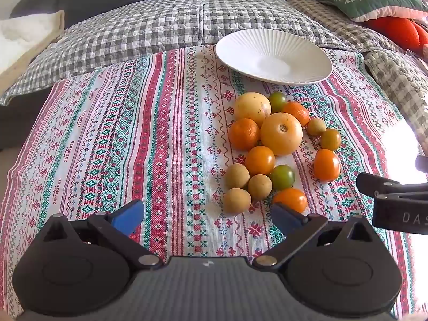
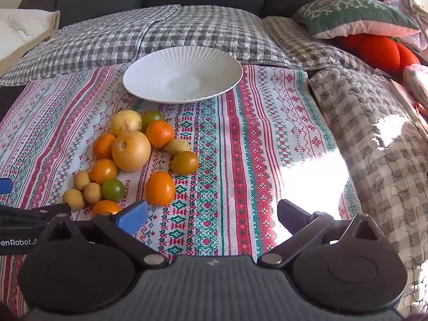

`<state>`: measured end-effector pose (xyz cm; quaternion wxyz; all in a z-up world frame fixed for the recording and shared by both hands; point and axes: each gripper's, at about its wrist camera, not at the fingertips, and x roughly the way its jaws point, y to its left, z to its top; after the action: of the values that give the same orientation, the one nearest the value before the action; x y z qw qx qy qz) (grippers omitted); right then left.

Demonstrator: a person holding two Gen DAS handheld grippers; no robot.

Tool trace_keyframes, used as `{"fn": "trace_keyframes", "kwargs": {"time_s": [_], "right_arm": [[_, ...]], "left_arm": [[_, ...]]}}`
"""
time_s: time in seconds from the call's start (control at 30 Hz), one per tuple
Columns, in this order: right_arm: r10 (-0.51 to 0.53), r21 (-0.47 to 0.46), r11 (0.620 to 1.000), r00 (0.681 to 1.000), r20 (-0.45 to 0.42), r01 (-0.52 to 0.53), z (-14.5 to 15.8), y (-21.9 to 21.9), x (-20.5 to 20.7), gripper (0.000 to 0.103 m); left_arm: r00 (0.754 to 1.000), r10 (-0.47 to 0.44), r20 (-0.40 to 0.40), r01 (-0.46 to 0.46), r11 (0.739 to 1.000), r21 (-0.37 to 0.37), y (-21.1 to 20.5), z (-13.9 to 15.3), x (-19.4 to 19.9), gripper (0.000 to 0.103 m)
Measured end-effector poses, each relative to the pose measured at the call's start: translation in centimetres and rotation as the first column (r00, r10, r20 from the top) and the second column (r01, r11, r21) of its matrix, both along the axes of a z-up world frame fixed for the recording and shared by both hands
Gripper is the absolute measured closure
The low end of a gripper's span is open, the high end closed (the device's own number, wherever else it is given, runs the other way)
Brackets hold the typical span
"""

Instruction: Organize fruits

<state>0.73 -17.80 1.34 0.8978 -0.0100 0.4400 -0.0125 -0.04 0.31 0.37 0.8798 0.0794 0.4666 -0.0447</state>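
Left wrist view shows a grey-and-white checked quilt (image 1: 149,26) spread over a dark sofa, and in front of it a woven cloth striped in red, green and white (image 1: 120,139). On the far part of that cloth sits a white ribbed round ceramic plate (image 1: 272,53), with nothing on it. Near the plate, closer to the camera, the fruits lie in a loose cluster on the cloth: two large pale-yellow round fruits (image 1: 281,133), touching one another, with dimpled orange mandarins (image 1: 244,133) beside them. Around these are smooth orange tomatoes (image 1: 326,164), green-tinged tomatoes (image 1: 282,177) and small tan round longans (image 1: 237,200).

The left gripper (image 1: 207,212), black with blue pads, hovers with its jaws spread wide and nothing between them, the nearest longans just ahead. In the right wrist view the right gripper (image 2: 212,212) likewise stands wide and empty above the cloth, to the right of the fruit pile.
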Motion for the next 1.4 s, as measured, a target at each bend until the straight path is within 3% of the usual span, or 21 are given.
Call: {"fn": "trace_keyframes", "kwargs": {"time_s": [0.77, 1.1, 1.4], "right_arm": [[0.006, 0.005, 1.000, 1.000, 0.023, -0.006, 0.10, 0.04, -0.33, 0.000], [0.001, -0.031, 1.000, 0.999, -0.034, -0.002, 0.05, 0.07, -0.19, 0.000], [-0.005, -0.011, 1.000, 1.000, -0.014, 0.005, 0.19, -0.06, -0.24, 0.000]], "left_arm": [[1.000, -0.018, 0.010, 0.017, 1.000, 0.018, -0.06, 0.05, -0.33, 0.016], [1.000, -0.016, 0.011, 0.016, 1.000, 0.019, 0.00, 0.07, -0.31, 0.016], [1.000, -0.017, 0.010, 0.017, 1.000, 0.018, 0.04, 0.10, -0.28, 0.016]]}}
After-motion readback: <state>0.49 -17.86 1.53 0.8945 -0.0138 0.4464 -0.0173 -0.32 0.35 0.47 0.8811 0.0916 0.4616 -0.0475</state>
